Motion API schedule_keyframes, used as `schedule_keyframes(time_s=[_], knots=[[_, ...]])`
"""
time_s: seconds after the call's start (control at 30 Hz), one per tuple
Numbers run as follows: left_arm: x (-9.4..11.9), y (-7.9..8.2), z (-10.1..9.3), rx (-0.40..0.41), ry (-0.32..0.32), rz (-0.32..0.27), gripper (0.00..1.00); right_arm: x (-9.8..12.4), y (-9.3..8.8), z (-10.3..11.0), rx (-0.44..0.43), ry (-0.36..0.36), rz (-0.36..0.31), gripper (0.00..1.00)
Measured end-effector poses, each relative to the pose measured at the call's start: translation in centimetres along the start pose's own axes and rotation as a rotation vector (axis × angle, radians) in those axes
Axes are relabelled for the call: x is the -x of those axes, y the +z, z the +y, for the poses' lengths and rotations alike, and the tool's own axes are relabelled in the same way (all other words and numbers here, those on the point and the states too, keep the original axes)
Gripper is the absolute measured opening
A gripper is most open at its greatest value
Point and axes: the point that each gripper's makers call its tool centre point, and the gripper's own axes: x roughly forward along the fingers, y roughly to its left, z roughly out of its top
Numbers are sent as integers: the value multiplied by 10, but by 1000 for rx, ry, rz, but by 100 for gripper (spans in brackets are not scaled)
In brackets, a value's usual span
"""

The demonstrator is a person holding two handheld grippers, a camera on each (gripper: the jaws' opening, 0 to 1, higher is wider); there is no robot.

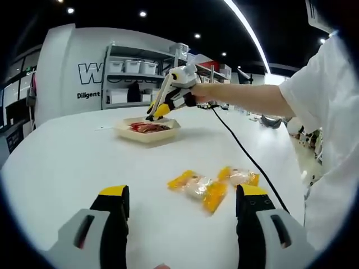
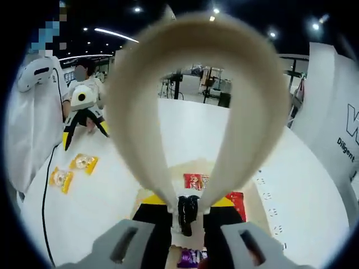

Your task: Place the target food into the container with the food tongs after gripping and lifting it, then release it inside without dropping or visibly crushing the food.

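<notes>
Now my right gripper (image 2: 188,216), clenched on the tongs (image 2: 190,84), hangs over the tray (image 1: 147,134), a dark morsel (image 2: 187,212) pinched above it. Release comes next, gently. My left gripper (image 1: 180,204) (jaws apart) waits near two yellow packets (image 1: 213,185).

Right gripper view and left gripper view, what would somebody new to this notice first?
In the right gripper view, a big beige loop, the food tongs, arches up from the right gripper, whose jaws are shut on the arms. Under it lies a shallow container with red packets in it. In the left gripper view, two yellow snack packets lie on the white table just ahead of the open left gripper.
</notes>
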Motion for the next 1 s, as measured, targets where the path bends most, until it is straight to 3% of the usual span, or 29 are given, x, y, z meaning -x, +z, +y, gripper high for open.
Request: schedule_keyframes(time_s=[0.2, 1.0], knots=[[-2, 0, 2, -1, 7, 9, 77, -5, -8, -12, -6, 2, -3, 14], [-5, 0, 6, -13, 26, 37, 77, -16, -19, -18, -21, 97, -38, 17]])
